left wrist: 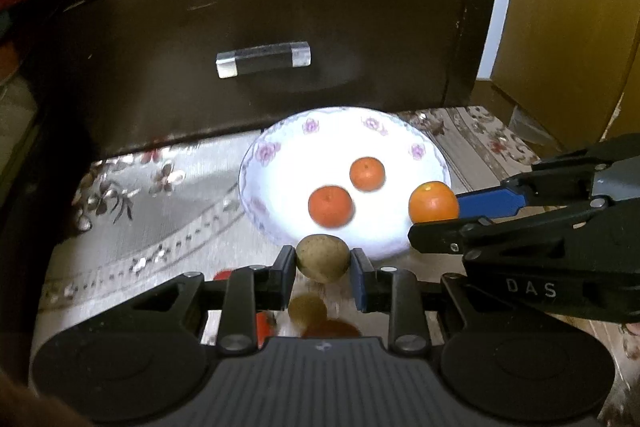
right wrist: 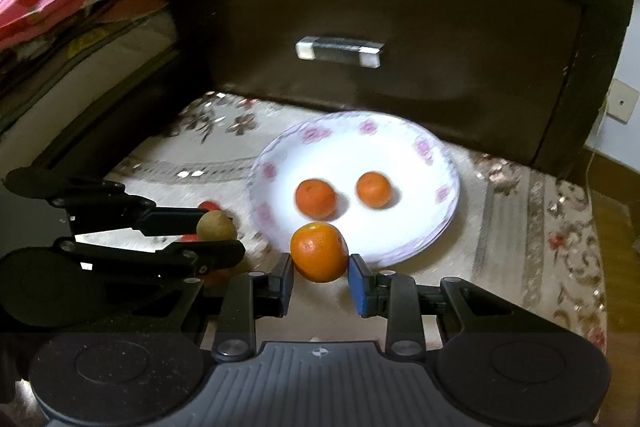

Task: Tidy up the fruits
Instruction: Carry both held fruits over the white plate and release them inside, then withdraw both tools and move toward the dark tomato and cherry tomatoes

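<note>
Left wrist view: left gripper (left wrist: 322,259) is clamping a brown fruit (left wrist: 322,257); right gripper (right wrist: 320,267) is squeezing an orange (right wrist: 319,251) beside the plate (right wrist: 420,147).

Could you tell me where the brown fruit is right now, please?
The brown fruit is held in the left gripper, just off the plate's near rim, left of the right gripper's orange.

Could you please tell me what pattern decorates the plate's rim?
Pink flowers on white around the plate rim, clearest in the right wrist view.
</note>
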